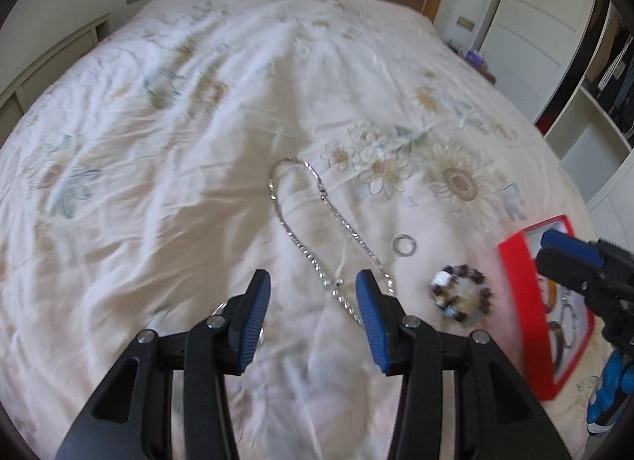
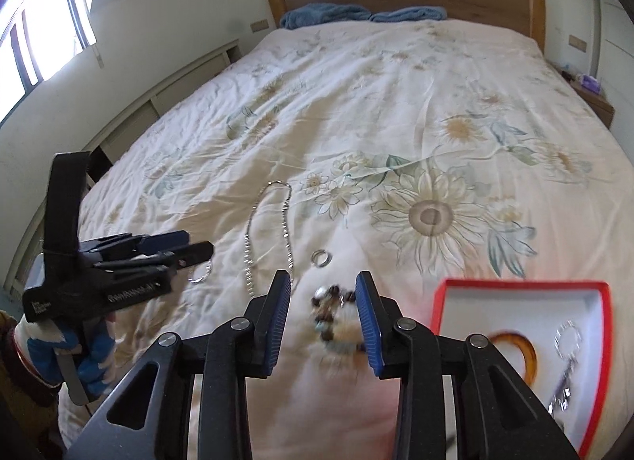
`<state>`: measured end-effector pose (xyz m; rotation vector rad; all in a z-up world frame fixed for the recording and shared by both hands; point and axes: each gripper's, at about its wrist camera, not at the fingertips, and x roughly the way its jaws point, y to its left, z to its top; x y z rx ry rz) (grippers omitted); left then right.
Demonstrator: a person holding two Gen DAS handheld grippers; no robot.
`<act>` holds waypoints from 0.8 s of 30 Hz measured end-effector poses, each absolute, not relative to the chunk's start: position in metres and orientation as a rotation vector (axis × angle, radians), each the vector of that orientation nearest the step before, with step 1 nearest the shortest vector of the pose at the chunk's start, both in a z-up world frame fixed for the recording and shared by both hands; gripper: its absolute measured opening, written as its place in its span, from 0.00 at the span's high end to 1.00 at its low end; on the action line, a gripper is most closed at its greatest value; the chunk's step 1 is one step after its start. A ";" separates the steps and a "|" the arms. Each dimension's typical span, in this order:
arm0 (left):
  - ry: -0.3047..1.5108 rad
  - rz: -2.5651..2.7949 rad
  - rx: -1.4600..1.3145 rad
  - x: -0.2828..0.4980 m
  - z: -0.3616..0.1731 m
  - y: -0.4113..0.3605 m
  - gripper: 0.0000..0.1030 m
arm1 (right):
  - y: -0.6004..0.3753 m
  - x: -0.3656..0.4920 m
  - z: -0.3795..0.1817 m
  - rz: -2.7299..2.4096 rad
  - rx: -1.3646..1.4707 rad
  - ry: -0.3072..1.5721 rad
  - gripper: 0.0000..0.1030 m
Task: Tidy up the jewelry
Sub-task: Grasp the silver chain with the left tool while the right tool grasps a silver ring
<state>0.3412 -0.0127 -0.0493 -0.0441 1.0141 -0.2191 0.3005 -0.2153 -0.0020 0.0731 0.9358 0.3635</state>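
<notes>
Beaded bracelet [image 2: 337, 317] lies low centre between the parted pads of the right claw [image 2: 323, 319], not yet pinched; red box [image 2: 515, 285] lower right. Left claw [image 1: 313, 321] gapes over the chain [image 1: 317, 222]. Soft quilt [image 2: 356, 103] may get pinched with the beads.

Chain necklace [image 1: 313, 230] laid on bedspread [image 1: 158, 143], ring [image 1: 403, 244] and beaded bracelet [image 1: 461, 295] rightward, jewelry box [image 1: 519, 301] placed farthest right.
</notes>
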 end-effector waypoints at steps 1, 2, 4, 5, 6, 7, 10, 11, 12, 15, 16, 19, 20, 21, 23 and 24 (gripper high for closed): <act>1.033 -0.217 -0.039 0.350 -0.059 -0.016 0.58 | -0.215 0.309 -0.008 0.370 0.071 0.945 0.67; 1.043 -0.215 -0.037 0.355 -0.064 -0.018 0.59 | -0.215 0.315 -0.014 0.375 0.071 0.953 0.67; 1.073 -0.203 -0.034 0.369 -0.079 -0.020 0.59 | -0.215 0.326 -0.023 0.383 0.069 0.967 0.68; 1.083 -0.201 -0.034 0.373 -0.084 -0.021 0.59 | -0.213 0.333 -0.029 0.389 0.068 0.979 0.68; 1.092 -0.199 -0.032 0.377 -0.088 -0.022 0.59 | -0.212 0.337 -0.034 0.395 0.066 0.986 0.68; 1.100 -0.196 -0.025 0.380 -0.092 -0.023 0.59 | -0.210 0.341 -0.038 0.400 0.062 0.994 0.68; 1.116 -0.191 -0.029 0.389 -0.102 -0.022 0.66 | -0.202 0.354 -0.051 0.416 0.035 1.024 0.71; 1.118 -0.190 -0.042 0.391 -0.104 -0.020 0.69 | -0.199 0.358 -0.056 0.426 0.031 1.037 0.71; 1.116 -0.191 -0.049 0.392 -0.104 -0.019 0.71 | -0.197 0.362 -0.059 0.431 0.024 1.046 0.72; 1.108 -0.199 -0.054 0.394 -0.106 -0.017 0.77 | -0.189 0.373 -0.069 0.450 0.006 1.075 0.76; 1.105 -0.201 -0.053 0.394 -0.106 -0.016 0.78 | -0.187 0.376 -0.072 0.457 0.005 1.086 0.78; 1.096 -0.199 -0.067 0.395 -0.106 -0.015 0.82 | -0.179 0.385 -0.080 0.476 -0.020 1.116 0.78; 1.093 -0.199 -0.069 0.395 -0.105 -0.015 0.83 | -0.176 0.386 -0.082 0.482 -0.030 1.122 0.78; 1.089 -0.200 -0.067 0.395 -0.105 -0.014 0.83 | -0.173 0.388 -0.083 0.488 -0.038 1.128 0.78; 1.082 -0.202 -0.061 0.395 -0.104 -0.016 0.84 | -0.167 0.390 -0.087 0.496 -0.064 1.143 0.78; 1.080 -0.203 -0.062 0.394 -0.104 -0.015 0.85 | -0.163 0.391 -0.090 0.493 -0.082 1.153 0.78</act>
